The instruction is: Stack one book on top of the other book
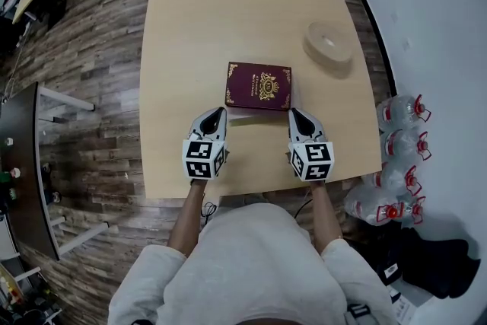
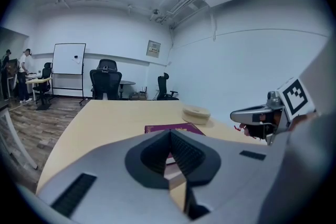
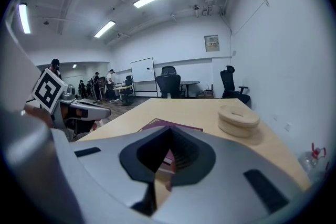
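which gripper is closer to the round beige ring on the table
Right. The right gripper is off the dark red hardcover book's near right corner, with the round beige ring beyond it; the left gripper is off the near left corner, farther away.

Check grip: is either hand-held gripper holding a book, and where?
Nothing held. Left hand-held gripper and right hand-held gripper are shut on nothing, by the book's near corners.

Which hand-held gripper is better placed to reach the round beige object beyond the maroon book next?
The right hand-held gripper. The round beige object lies ahead of it, right of the maroon book; the left hand-held gripper would have to cross over that book. Both are shut, holding nothing.
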`<action>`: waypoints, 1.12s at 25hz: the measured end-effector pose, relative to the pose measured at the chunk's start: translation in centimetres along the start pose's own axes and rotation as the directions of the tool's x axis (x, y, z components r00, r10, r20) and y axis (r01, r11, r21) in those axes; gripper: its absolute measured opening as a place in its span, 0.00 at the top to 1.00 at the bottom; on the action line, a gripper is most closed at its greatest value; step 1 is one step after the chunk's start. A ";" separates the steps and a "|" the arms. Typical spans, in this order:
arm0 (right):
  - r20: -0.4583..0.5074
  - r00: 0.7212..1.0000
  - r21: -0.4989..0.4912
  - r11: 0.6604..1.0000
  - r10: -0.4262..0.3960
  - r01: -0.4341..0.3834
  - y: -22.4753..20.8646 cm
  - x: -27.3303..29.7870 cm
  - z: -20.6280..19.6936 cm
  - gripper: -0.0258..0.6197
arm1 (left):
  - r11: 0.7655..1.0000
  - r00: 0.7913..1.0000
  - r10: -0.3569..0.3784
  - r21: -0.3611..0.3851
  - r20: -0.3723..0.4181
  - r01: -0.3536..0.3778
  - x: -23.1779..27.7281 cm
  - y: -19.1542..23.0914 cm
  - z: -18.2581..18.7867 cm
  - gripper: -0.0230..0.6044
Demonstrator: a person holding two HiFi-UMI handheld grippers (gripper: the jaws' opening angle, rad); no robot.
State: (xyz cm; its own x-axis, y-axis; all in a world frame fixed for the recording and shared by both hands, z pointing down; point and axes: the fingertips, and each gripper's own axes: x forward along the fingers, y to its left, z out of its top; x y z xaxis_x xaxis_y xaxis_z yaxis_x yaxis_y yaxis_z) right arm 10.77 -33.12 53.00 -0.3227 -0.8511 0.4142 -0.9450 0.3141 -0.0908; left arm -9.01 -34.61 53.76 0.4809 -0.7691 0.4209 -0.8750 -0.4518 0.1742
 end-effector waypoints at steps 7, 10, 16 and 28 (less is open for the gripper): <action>0.049 0.999 -0.038 0.999 -0.002 0.004 0.8 -2.1 1.1 0.95 | 1.000 1.000 0.000 0.031 0.016 0.000 -2.3 -0.1 0.2 0.95; 0.065 0.998 -0.050 0.999 -0.001 0.004 0.8 -2.7 1.6 0.95 | 0.999 1.000 -0.002 0.046 0.020 0.002 -2.8 -0.3 0.3 0.95; 0.101 0.995 -0.055 0.998 -0.012 0.018 0.8 -3.8 2.5 0.95 | 0.998 0.999 -0.009 0.055 0.041 0.006 -3.4 -0.6 1.0 0.95; 0.115 0.993 -0.064 0.998 -0.018 0.025 0.7 -4.3 2.8 0.96 | 0.999 0.998 -0.007 0.054 0.061 0.004 -3.6 -0.6 1.5 0.95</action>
State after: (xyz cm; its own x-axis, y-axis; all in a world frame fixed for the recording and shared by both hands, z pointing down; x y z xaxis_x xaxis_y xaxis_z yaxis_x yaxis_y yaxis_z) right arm 11.35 -30.43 48.57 -0.3100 -0.8993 0.3085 -0.9475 0.3188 -0.0227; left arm -10.12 -32.22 50.76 0.4900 -0.7917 0.3648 -0.8686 -0.4788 0.1276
